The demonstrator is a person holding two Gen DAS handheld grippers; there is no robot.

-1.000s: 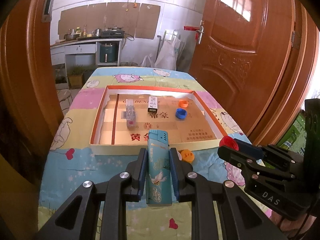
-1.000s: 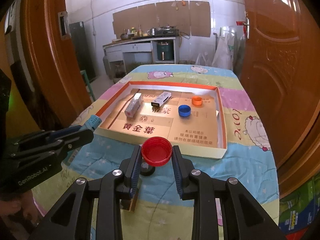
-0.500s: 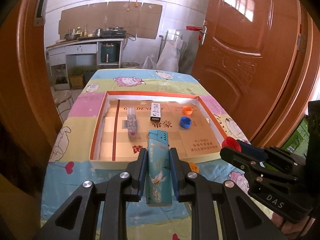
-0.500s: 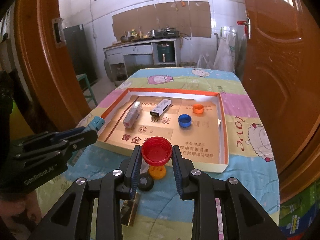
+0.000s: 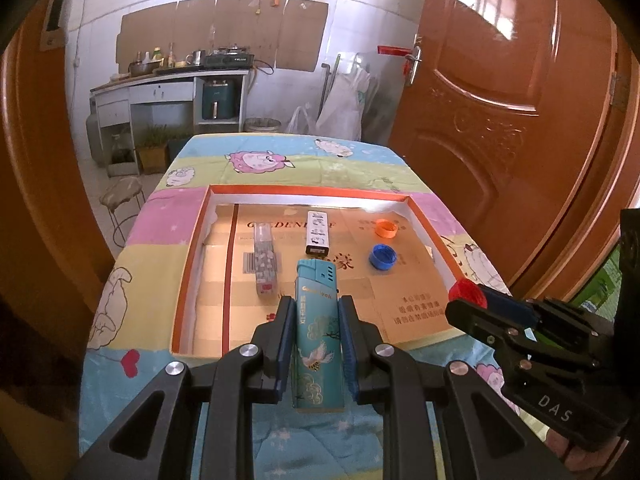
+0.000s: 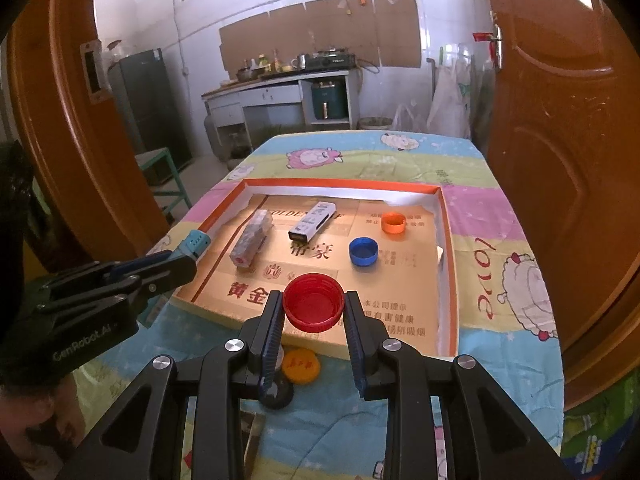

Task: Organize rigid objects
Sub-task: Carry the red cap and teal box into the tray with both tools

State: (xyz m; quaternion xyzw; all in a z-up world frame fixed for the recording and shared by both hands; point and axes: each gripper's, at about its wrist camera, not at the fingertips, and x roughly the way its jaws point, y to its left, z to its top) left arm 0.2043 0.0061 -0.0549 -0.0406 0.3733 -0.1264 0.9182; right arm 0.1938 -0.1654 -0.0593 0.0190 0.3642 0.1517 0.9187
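Observation:
My left gripper (image 5: 316, 304) is shut on a teal lighter (image 5: 318, 332), held upright over the near edge of the shallow cardboard tray (image 5: 200, 232). My right gripper (image 6: 313, 303) is shut on a red bottle cap (image 6: 313, 302), its hollow side up, above the tray's near rim (image 6: 320, 344). Inside the tray lie a patterned lighter (image 5: 265, 262), a white lighter (image 5: 317, 232), an orange cap (image 5: 386, 228) and a blue cap (image 5: 383, 257). The red cap (image 5: 467, 294) and right gripper show at the right of the left wrist view.
An orange cap (image 6: 301, 365) and a black cap (image 6: 280, 394) lie on the cartoon-print tablecloth (image 6: 500, 280) just below my right gripper. Wooden doors (image 5: 520, 120) stand close on both sides. A counter with kitchenware (image 5: 168, 80) is at the far wall.
Both grippers have moved forward toward the tray with their objects still held. The loose orange cap on the cloth has slid under the grippers in view.

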